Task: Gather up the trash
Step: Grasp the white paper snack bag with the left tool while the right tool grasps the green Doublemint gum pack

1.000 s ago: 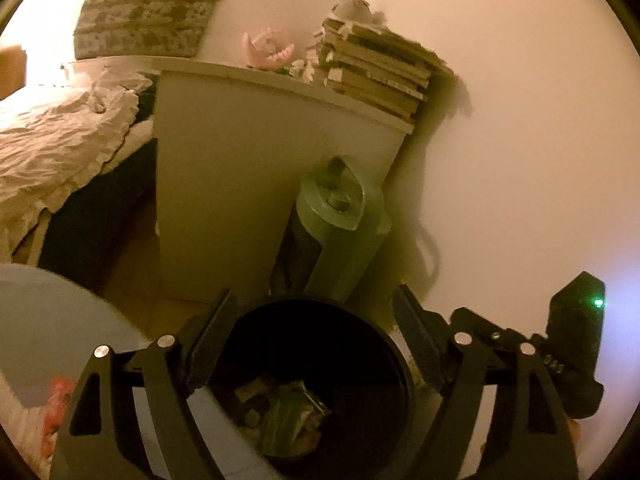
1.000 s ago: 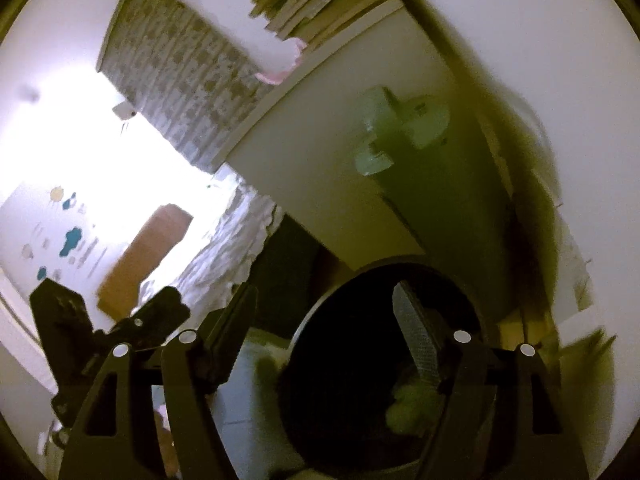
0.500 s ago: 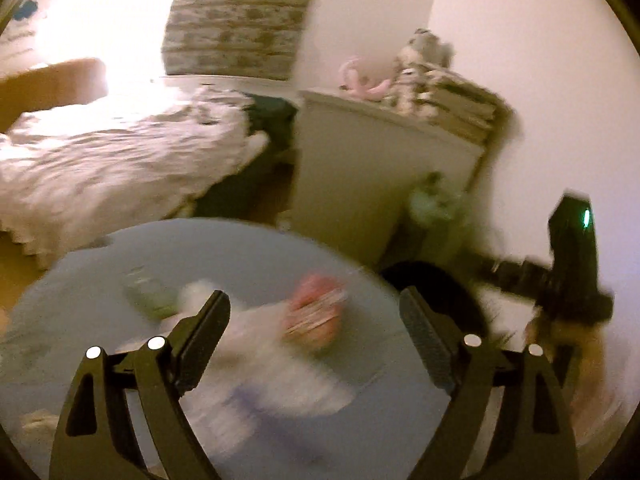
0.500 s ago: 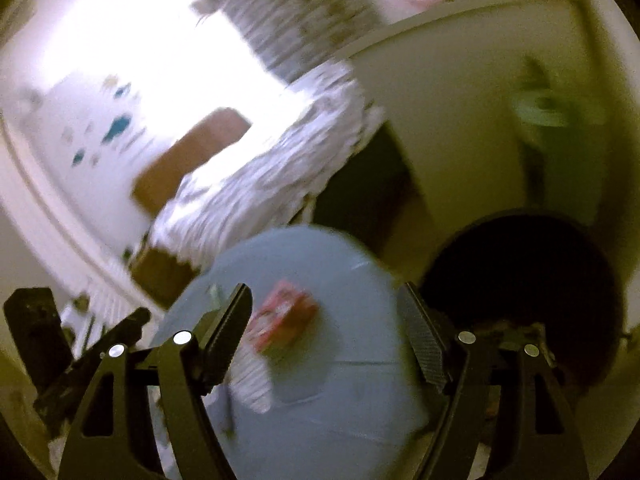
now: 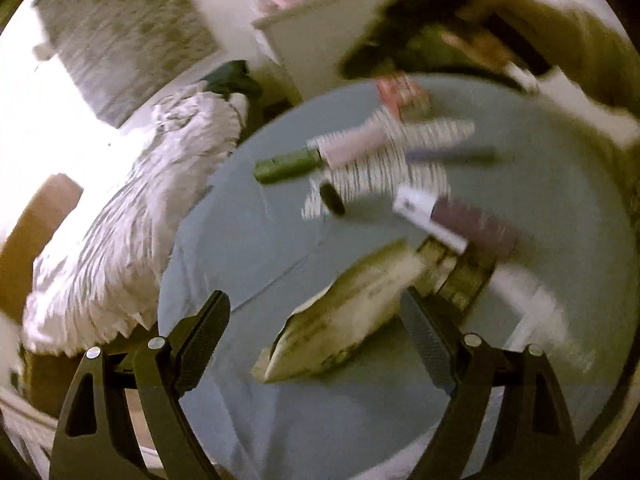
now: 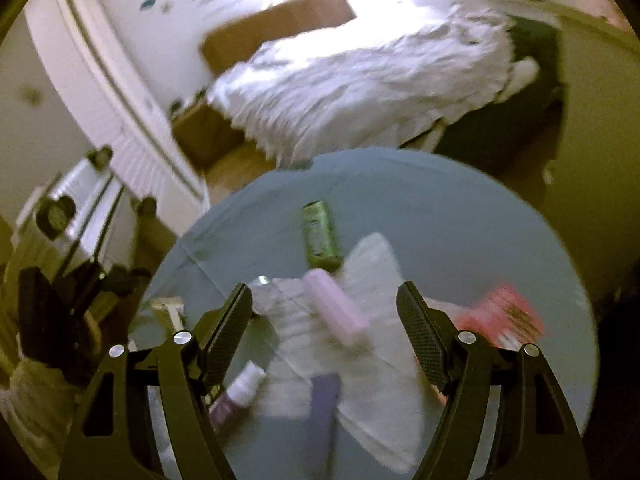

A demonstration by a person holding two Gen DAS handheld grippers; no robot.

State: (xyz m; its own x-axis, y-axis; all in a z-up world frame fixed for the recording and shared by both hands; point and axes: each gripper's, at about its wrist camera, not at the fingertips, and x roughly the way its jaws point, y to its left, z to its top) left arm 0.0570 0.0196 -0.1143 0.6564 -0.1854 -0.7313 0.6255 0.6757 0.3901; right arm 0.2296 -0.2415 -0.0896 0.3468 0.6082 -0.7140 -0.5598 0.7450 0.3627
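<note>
Trash lies scattered on a round grey-blue table (image 5: 248, 240). In the blurred left wrist view my left gripper (image 5: 316, 320) hangs open above a crumpled whitish wrapper (image 5: 340, 320), with nothing touching its pads. Farther off lie a green tube (image 5: 286, 166), a pink tube (image 5: 352, 148), a striped cloth (image 5: 384, 172), a red packet (image 5: 402, 94) and a purple bottle (image 5: 472, 228). My right gripper (image 6: 324, 312) is open over the pink tube (image 6: 336, 308) and a white cloth (image 6: 368, 344). The green tube (image 6: 320, 236), red packet (image 6: 500, 316) and purple bottle (image 6: 236, 396) lie around it.
A bed with a white ruffled cover (image 6: 360, 80) stands beyond the table, next to a white cabinet (image 5: 320, 40). A radiator (image 6: 80, 200) is at the left. The other gripper and a sleeve (image 5: 560, 40) show at the top right of the left wrist view.
Both views have swung from the black bin by the cabinet over to the round table. The littered tabletop now fills both views, and both grippers have stayed open.
</note>
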